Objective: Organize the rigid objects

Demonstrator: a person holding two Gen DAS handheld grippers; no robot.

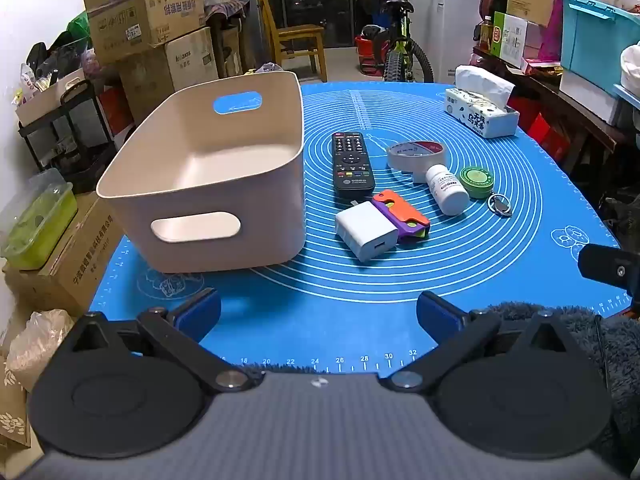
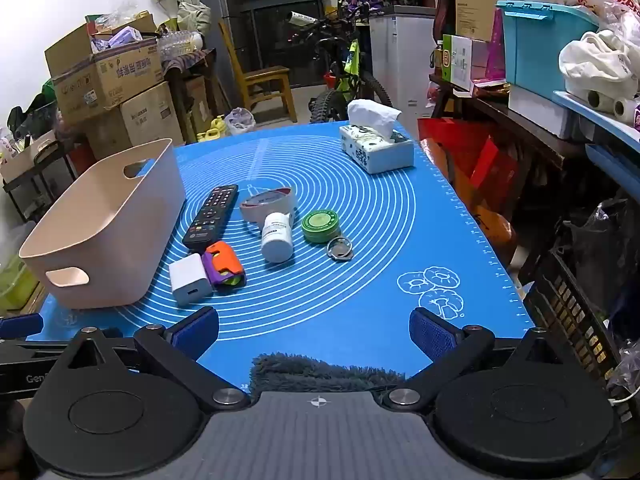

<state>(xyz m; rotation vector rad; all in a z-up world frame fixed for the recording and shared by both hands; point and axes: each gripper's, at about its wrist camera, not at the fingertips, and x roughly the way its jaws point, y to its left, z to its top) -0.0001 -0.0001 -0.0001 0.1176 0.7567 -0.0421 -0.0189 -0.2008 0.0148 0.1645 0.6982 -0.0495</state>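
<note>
Both my jaws stood wide with nothing between them, my left gripper (image 1: 318,314) and my right gripper (image 2: 314,330) hovering over the near edge of the blue mat (image 1: 460,264) on the worktop, a grey fluffy cloth (image 2: 320,372) just under them. Farthest left sat the empty beige bin (image 1: 208,200), its near handle slot facing me. Just beside its right wall lay the black remote (image 1: 352,166), and nearer me the white charger (image 1: 366,230) touching the orange-and-purple toy (image 1: 402,214). Right of those came the tape roll (image 1: 414,154), the white bottle (image 1: 446,188) on its side, the green tin (image 1: 476,180) and a key ring (image 1: 498,202). Bare mat lay open ahead of both jaws and to the right. Ruler numbers ran along the mat's near edge. Far right stood the tissue pack (image 1: 482,114), its print too small to read.
</note>
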